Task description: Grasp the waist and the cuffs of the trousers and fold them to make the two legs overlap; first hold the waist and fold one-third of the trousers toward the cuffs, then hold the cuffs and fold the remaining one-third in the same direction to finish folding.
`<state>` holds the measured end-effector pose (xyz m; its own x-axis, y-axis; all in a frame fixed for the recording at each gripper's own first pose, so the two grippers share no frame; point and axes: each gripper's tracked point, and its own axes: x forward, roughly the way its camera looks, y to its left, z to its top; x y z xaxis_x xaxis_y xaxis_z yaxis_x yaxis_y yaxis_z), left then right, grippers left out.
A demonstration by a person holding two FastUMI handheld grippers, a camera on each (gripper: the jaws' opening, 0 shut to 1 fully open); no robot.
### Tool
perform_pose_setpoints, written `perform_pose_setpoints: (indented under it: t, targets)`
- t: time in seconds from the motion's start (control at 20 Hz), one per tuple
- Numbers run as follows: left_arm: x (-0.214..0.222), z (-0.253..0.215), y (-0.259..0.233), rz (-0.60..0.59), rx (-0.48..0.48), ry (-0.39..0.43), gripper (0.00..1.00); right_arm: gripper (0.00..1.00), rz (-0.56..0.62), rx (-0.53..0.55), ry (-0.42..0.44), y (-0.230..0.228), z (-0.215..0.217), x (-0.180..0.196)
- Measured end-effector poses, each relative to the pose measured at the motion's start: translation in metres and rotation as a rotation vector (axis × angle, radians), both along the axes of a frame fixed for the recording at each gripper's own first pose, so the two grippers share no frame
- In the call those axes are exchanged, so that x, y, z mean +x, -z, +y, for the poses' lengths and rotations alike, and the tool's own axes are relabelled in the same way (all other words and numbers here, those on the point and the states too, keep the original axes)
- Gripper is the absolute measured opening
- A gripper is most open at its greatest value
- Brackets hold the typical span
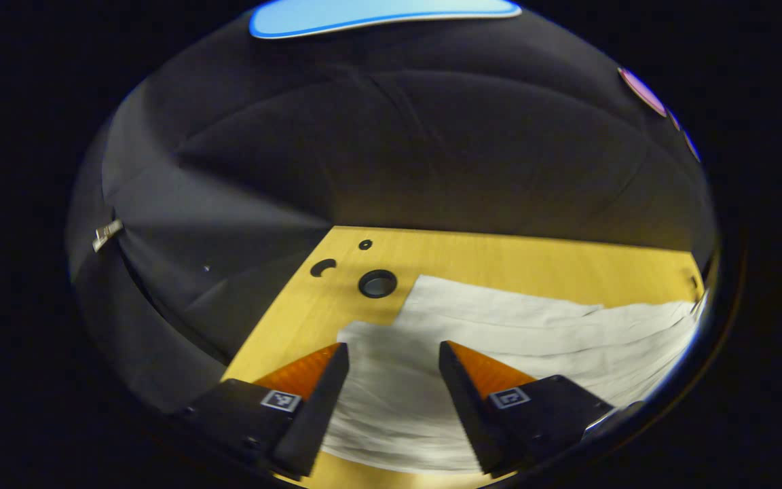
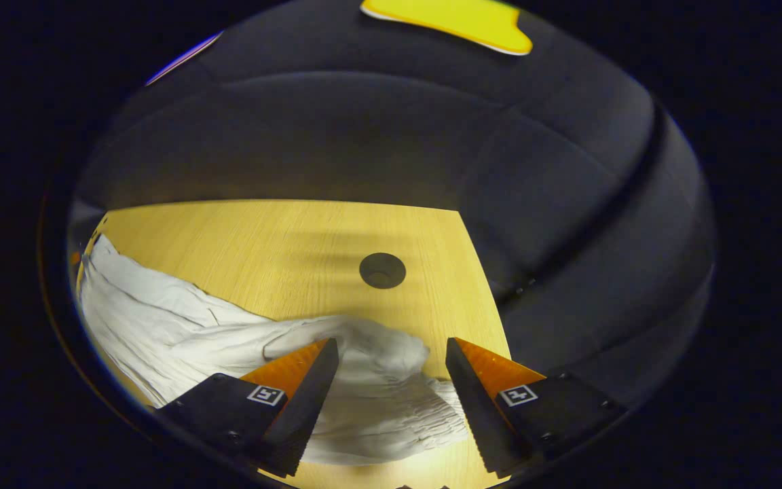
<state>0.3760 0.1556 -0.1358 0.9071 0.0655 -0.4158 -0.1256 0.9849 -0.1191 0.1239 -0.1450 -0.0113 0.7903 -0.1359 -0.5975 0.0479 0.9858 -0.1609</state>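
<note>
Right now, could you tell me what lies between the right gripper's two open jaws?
In the right gripper view, the gathered elastic waist of the white trousers lies on the wooden table between the jaws of the right gripper, which stand apart.

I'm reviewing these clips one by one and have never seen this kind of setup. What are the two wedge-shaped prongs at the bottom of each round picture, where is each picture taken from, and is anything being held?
No robot here: a person carries one handheld gripper in each hand, and a fisheye camera rides on each, looking forward along its jaws. The prongs are those jaws. The left gripper view shows the left gripper, jaws apart above the flat cuff end of white trousers. The right gripper view shows the right gripper, jaws also apart over the bunched, gathered waist end. The trousers lie on a wooden table with round holes in it. Nothing is held in either: both grippers are open, poised over the cloth.
</note>
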Motion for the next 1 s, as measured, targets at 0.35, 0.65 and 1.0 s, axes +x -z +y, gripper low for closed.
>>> perform_pose_setpoints:
  t: [0.35,0.65,1.0]
  targets:
    - [-0.047,-0.002,-0.065,-0.115,0.075,-0.017,0.97,0.98,-0.042,0.248,0.281,0.004,-0.025,-0.040]
    - [-0.080,-0.021,-0.090,-0.150,0.131,0.031,0.97,0.99,-0.014,0.289,0.371,0.028,-0.034,-0.051]
    - [-0.105,-0.083,-0.104,-0.199,0.042,0.075,0.97,1.00,-0.028,0.368,0.447,0.056,-0.034,-0.055]
